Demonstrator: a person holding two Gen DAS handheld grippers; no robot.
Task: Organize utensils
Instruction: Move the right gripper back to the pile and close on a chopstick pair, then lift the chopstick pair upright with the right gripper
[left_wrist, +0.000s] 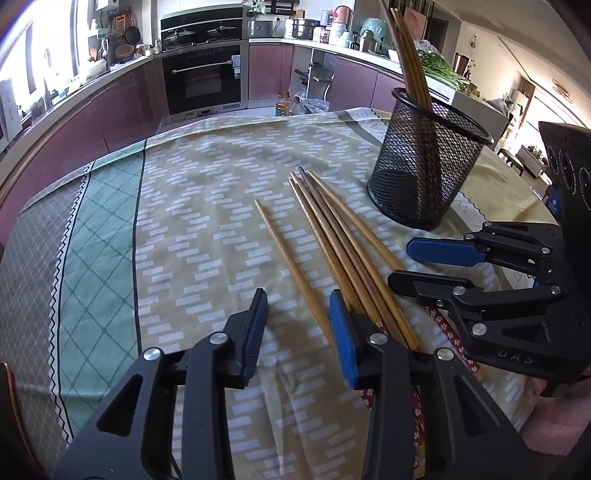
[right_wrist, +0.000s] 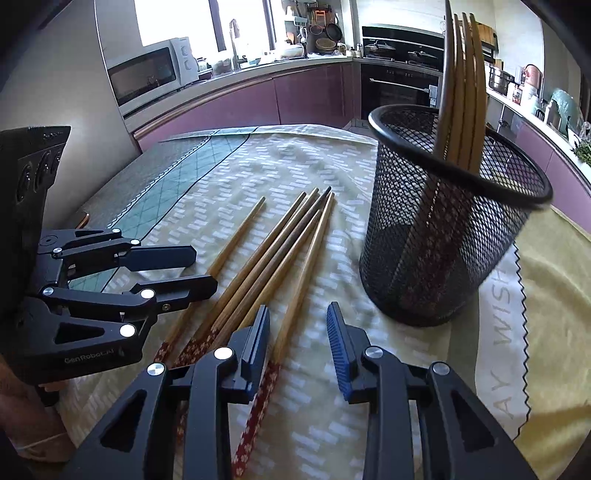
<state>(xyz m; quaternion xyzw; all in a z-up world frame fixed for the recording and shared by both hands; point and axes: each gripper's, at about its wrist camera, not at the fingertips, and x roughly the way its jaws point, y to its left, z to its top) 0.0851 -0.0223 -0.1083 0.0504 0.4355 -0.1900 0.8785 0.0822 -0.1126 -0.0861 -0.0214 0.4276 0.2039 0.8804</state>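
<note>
Left tool (left_wrist: 298, 302) & right tool (right_wrist: 297, 317): both apart, holding nothing, low over chopsticks (right_wrist: 273, 251) lying loose on the worktop (left_wrist: 207, 206) beside mesh cup (right_wrist: 439, 236), which holds more. Risk: sticks lie packed, so a pinch may roll or scatter neighbours.

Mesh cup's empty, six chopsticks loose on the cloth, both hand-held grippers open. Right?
Not quite: the mesh cup is not empty. The right wrist view shows several chopsticks standing in it. The rest holds: six chopsticks lie loose on the cloth, and both the left hand-held gripper and right hand-held gripper are open.
</note>
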